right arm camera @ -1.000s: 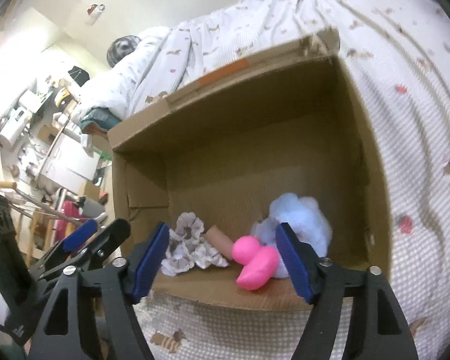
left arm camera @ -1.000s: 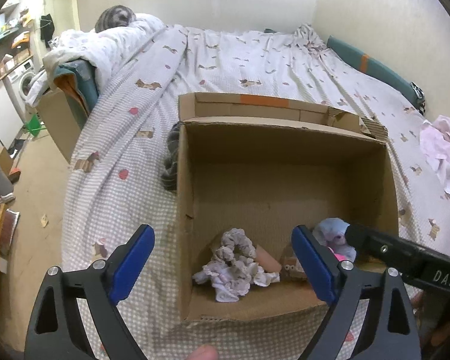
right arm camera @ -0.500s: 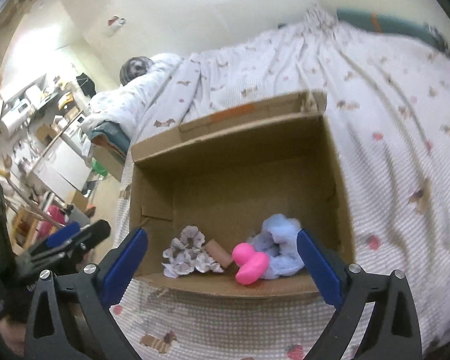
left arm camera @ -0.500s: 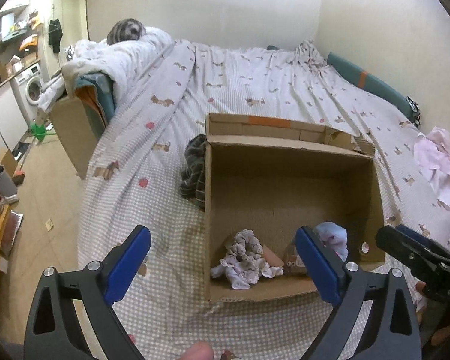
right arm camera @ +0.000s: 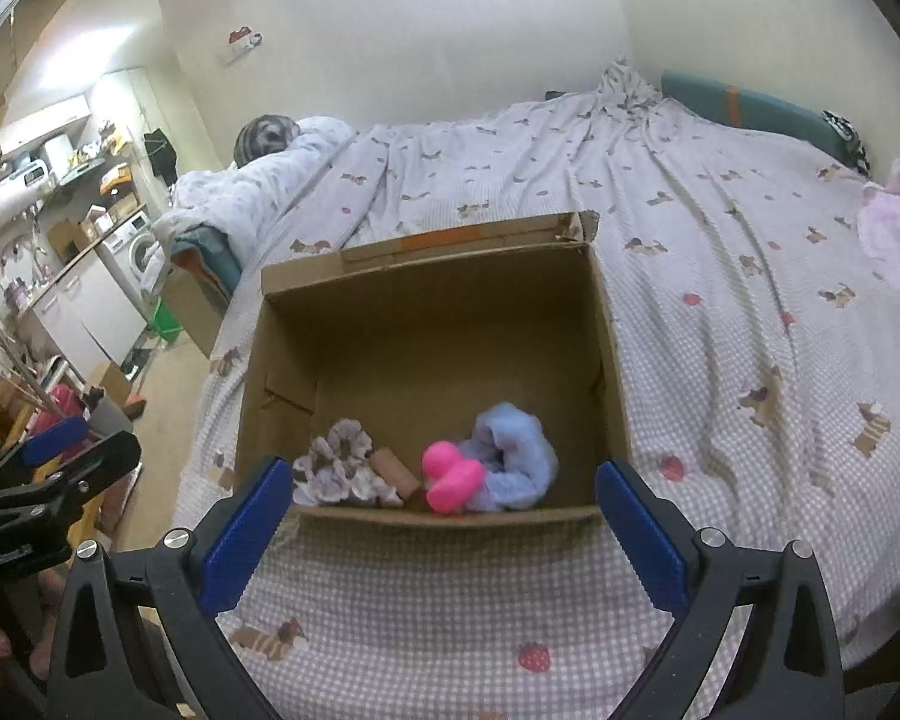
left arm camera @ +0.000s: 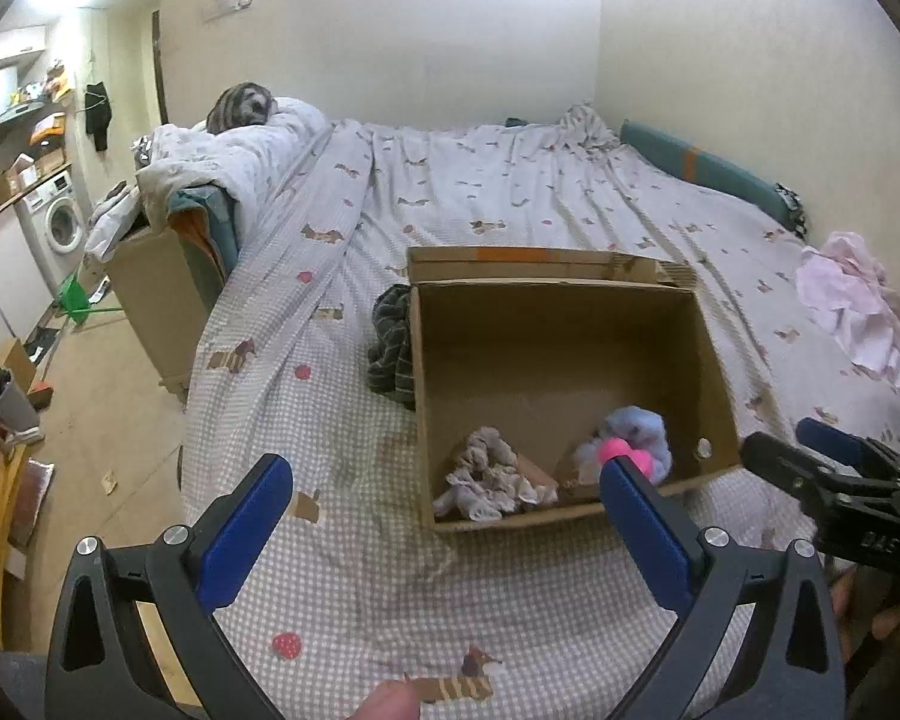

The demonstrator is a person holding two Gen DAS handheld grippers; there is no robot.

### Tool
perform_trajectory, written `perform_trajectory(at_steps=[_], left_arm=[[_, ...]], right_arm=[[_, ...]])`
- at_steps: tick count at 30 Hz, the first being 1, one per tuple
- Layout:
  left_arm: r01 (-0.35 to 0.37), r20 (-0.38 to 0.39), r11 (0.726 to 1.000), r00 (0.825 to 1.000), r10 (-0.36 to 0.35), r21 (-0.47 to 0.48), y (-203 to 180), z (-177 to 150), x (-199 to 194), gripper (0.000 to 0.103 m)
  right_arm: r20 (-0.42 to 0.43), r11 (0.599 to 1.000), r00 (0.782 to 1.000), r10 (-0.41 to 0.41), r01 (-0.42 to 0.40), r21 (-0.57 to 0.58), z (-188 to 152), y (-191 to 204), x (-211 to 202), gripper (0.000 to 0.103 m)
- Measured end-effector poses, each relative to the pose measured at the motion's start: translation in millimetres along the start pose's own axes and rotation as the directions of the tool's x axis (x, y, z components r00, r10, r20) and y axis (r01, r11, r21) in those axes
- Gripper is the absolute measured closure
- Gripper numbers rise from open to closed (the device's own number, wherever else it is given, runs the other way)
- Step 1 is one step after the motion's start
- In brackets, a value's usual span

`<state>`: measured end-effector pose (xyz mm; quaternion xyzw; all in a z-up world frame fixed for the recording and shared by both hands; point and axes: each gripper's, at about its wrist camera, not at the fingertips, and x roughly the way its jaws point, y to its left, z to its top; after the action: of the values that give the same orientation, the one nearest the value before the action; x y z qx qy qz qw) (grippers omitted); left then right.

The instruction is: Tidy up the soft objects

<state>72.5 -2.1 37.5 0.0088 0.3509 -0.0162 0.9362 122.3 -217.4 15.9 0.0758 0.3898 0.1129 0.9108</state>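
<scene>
Cardboard box [right arm camera: 606, 372] on the bed [right arm camera: 720, 276] sits just ahead of the right claw [right arm camera: 438, 525], holding a pink plush [right arm camera: 450, 477], blue fluff [right arm camera: 519, 462] and a scrunchie [right arm camera: 342, 468]. Both claws, left claw [left arm camera: 444, 528] too, gape empty. These look light and squashy; pinch a bunched middle fold.

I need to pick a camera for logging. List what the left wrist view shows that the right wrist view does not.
Only the left wrist view shows the dark striped cloth lying against the cardboard box's left outer wall. Only the right wrist view shows the brown tube clearly. Both show the pink toy, blue fluffy item, grey scrunchie and pink garment.
</scene>
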Motion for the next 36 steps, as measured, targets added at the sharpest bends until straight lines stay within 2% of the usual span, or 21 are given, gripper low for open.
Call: perform_trajectory(at_steps=[4,16,21,36], left_arm=[[-0.034,0.016,0.999,0.999,0.034,-0.012,0,-7,-7,0.001],[0.0,-0.064,0.993,0.998,-0.007,-0.117,15,-14,10,0.001],[0.008,-0.072,0.994,0.997,-0.016,-0.111,11,-16,13,0.001],[0.003,-0.078,0.994,0.997,-0.012,-0.108,9,-17,17,0.001]], right_arm=[[-0.008,1.0,1.0,-0.006,0.006,0.011,-8,-1,-4,0.0],[-0.036,0.999,0.998,-0.043,0.044,0.031,-15,-7,4,0.0],[-0.045,0.997,0.998,-0.05,0.053,0.06,-15,-13,6,0.0],[-0.044,0.998,0.997,-0.06,0.062,0.026,-15,-6,6,0.0]])
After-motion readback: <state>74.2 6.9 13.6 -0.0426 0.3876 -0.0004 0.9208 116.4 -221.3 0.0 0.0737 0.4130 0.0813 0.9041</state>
